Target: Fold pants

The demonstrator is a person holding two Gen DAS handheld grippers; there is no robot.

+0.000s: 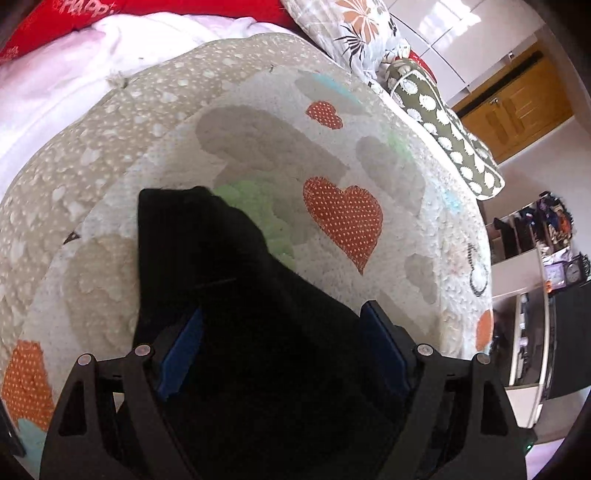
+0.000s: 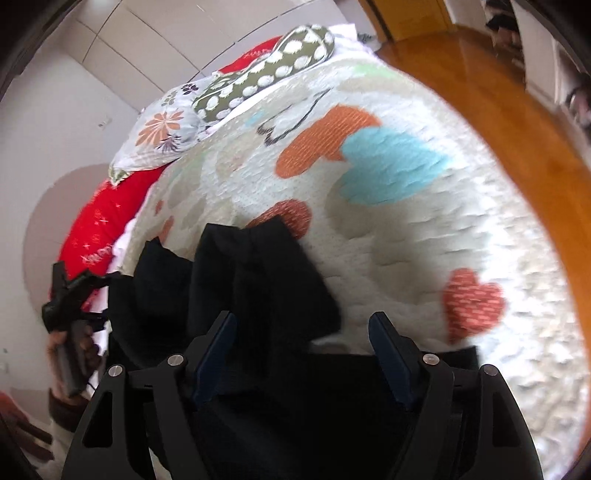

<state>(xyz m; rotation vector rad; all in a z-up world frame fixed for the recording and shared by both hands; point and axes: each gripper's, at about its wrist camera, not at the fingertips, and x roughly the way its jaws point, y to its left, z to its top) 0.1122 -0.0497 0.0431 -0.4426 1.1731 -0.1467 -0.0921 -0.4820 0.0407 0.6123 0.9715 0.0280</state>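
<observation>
Pants (image 1: 221, 295): black, bunched on your heart quilt (image 1: 369, 155), 6 o'clock.
Left gripper (image 1: 284, 325): jaws apart, cloth between, unpinched.
Right gripper (image 2: 303, 332): same.

This is a bedroom in a home. A bed is covered by a quilt (image 1: 369, 155) stitched with hearts, and at its head lie a floral pillow (image 1: 354, 33), a spotted cushion (image 1: 443, 122) and a red blanket (image 2: 99, 221). Beside the bed runs a wooden floor (image 2: 517, 122), with white wardrobe doors (image 2: 122, 40) behind. Cluttered shelves (image 1: 543, 229) hold what looks like 1 small clock (image 1: 574, 273).
</observation>
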